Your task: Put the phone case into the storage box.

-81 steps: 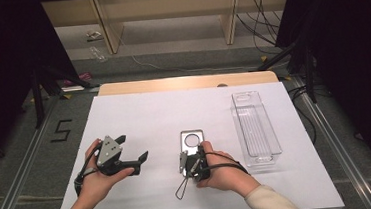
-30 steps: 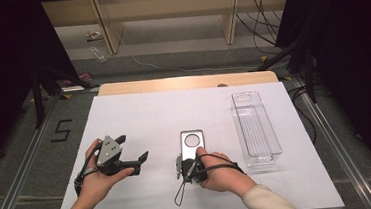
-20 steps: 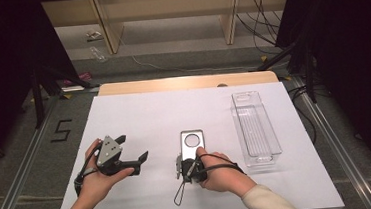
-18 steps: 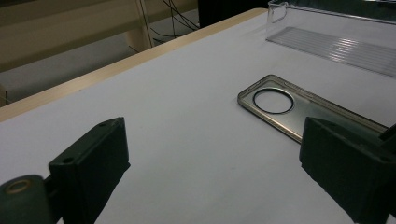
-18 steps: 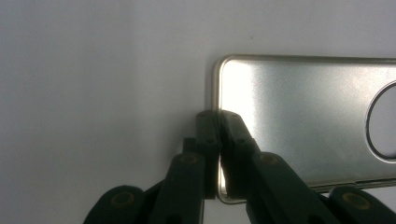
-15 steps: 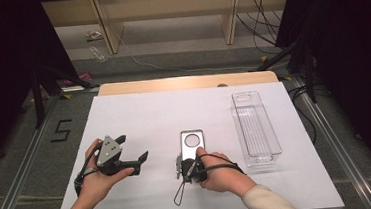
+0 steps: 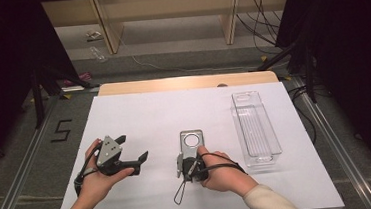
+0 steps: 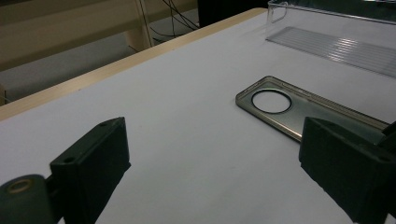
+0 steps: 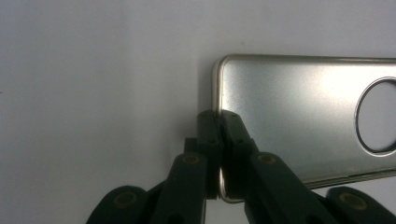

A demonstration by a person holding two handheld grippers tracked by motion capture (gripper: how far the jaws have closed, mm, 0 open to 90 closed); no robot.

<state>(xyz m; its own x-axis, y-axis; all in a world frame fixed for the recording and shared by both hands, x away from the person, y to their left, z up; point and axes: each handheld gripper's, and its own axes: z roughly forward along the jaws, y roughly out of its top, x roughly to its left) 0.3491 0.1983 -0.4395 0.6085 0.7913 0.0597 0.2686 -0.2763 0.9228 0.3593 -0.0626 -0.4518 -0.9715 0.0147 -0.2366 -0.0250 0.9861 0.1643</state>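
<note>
A grey see-through phone case (image 7: 191, 140) with a round hole lies flat on the white table (image 7: 174, 110), in the middle near the front. My right gripper (image 7: 180, 163) is shut on the near left edge of the case (image 9: 299, 112); in the right gripper view the jaws (image 9: 218, 119) pinch its rim. To the left, my left gripper (image 7: 132, 147) is held just above the table, open and with nothing in it. In the left gripper view its jaws (image 8: 219, 168) stand wide apart, with the case (image 8: 303, 112) lying beyond them to the right.
A long clear plastic tray (image 7: 255, 124) stands at the right of the table, also seen at the top right of the left gripper view as the tray (image 8: 336, 42). A wooden strip (image 7: 187, 83) runs along the table's far edge.
The right hand has shifted slightly to the left at the near end of the case. The left hand and gripper have stayed still.
</note>
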